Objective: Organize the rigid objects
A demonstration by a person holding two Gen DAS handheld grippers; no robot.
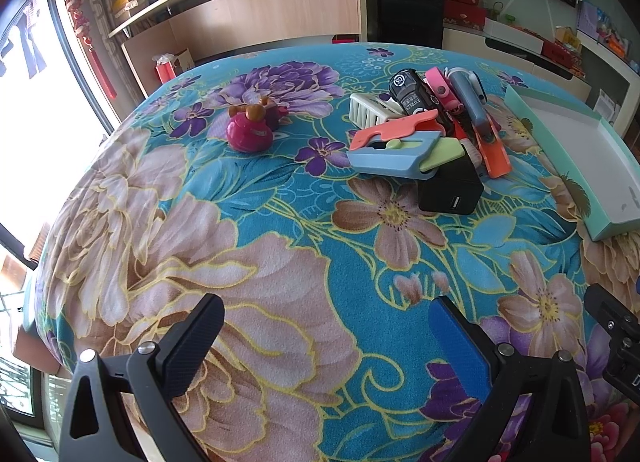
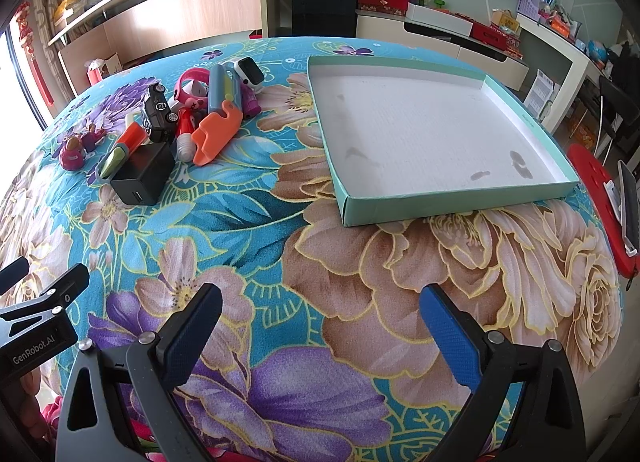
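Floral cloth (image 2: 248, 221), hard plastic toy heap (image 2: 188, 117), shallow cardboard tray (image 2: 400, 205), both jaws apart.

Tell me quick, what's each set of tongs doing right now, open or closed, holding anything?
Left tongs: open, holding nothing, above the floral tablecloth.
Right tongs: open, holding nothing, short of the shallow box.

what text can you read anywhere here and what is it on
"EXPRESS" on the roof of the toy car.
"GenRobot.AI" on the left gripper, seen from the right wrist camera.
A round badge on the car's hood: too blurred to read.
Print on the tray wall: too small to read.
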